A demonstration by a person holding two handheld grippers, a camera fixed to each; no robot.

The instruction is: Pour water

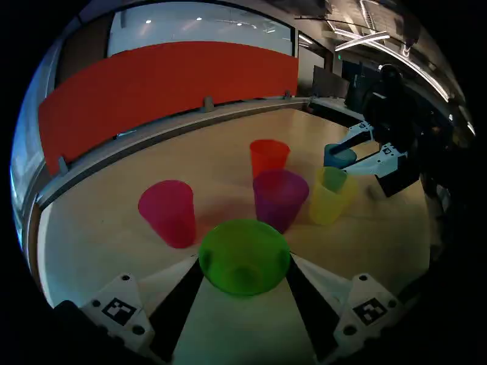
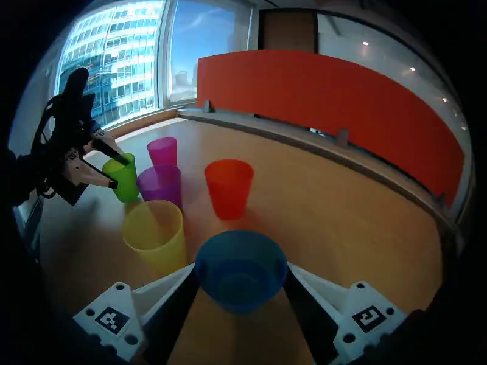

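My left gripper (image 1: 245,267) is shut on a green cup (image 1: 245,258), held upright above the wooden table (image 1: 122,243). My right gripper (image 2: 241,280) is shut on a blue cup (image 2: 241,271), also upright. On the table stand a pink cup (image 1: 168,212), a purple cup (image 1: 280,198), an orange cup (image 1: 269,157) and a yellow cup (image 1: 330,194). In the right gripper view the yellow cup (image 2: 154,234) stands just left of the blue one, with the purple cup (image 2: 161,184), orange cup (image 2: 229,187) and pink cup (image 2: 162,151) farther off. The other gripper holds the green cup (image 2: 123,176) at far left.
An orange partition (image 1: 170,85) runs along the table's far edge on a grey rail. Large windows (image 2: 122,55) stand behind the table's left end in the right gripper view. Bare tabletop (image 2: 341,207) stretches to the right of the orange cup.
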